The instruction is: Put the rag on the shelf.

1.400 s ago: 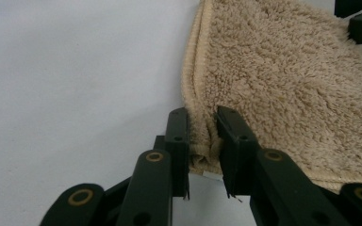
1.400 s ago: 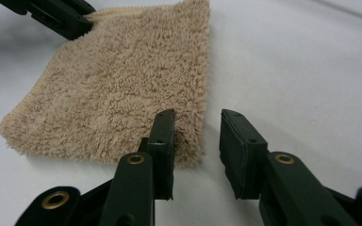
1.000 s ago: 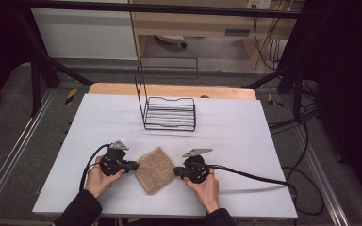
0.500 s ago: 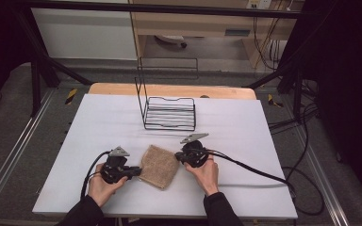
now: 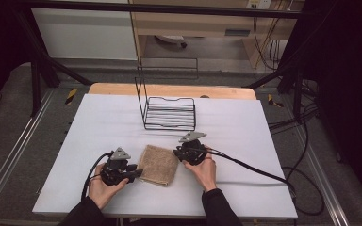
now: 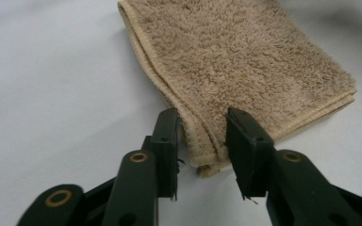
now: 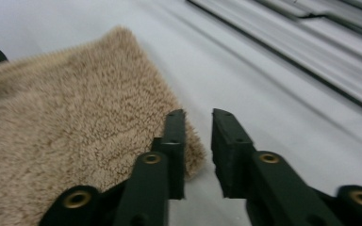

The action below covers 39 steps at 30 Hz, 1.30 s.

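A folded tan towel (image 5: 158,165) lies flat on the white table (image 5: 99,122) near its front edge. My left gripper (image 5: 135,173) is at the towel's near left corner. In the left gripper view the towel (image 6: 245,61) stretches away from me, and my left gripper (image 6: 202,141) stands open with that corner loose between the jaws. My right gripper (image 5: 178,153) is at the towel's far right corner. In the right gripper view its jaws (image 7: 199,141) stand a little apart with nothing between them, and the towel (image 7: 75,127) lies just beside the left jaw.
A black wire rack (image 5: 169,113) with a tall back frame stands at the middle back of the table. The right gripper's cable (image 5: 254,169) trails across the table to the right edge. A wooden board (image 5: 122,88) borders the far edge.
The right gripper has moved away from the front edge to the towel's far right corner. The left gripper has slid nearer and right, onto the near left corner. The towel has turned slightly.
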Each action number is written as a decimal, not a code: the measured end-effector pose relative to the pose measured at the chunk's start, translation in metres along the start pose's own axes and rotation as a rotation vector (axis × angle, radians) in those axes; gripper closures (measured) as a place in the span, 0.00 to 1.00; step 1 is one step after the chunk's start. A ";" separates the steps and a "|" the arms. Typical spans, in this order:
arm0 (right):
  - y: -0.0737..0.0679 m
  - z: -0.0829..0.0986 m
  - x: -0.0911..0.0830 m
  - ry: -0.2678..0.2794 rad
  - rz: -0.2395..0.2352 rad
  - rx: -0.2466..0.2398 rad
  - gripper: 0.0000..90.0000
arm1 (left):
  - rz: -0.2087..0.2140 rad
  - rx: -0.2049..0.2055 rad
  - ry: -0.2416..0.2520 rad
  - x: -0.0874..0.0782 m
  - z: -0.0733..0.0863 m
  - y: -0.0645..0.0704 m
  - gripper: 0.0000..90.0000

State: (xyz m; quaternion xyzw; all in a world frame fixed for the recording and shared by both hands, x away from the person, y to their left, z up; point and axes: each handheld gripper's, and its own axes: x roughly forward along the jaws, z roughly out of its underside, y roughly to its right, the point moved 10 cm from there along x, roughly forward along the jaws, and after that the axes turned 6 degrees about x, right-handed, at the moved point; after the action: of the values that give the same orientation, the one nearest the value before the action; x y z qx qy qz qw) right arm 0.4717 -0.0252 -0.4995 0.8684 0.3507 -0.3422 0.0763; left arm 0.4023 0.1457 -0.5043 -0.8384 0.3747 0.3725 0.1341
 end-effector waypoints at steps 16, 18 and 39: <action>0.027 0.024 -0.052 0.040 -0.029 0.076 0.19 | 0.016 -0.007 0.020 -0.008 -0.025 -0.018 0.12; 0.029 0.029 -0.056 0.038 -0.029 0.087 0.15 | 0.010 -0.007 0.018 -0.005 -0.029 -0.018 0.12; 0.036 0.058 -0.070 0.030 -0.039 0.166 0.03 | -0.120 -0.003 -0.017 0.043 -0.066 -0.051 0.37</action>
State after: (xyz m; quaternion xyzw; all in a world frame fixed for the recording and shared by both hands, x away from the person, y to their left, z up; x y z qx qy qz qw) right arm 0.4279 -0.1126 -0.5018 0.8698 0.3388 -0.3587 -0.0078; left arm 0.4929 0.1252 -0.4928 -0.8563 0.3221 0.3715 0.1582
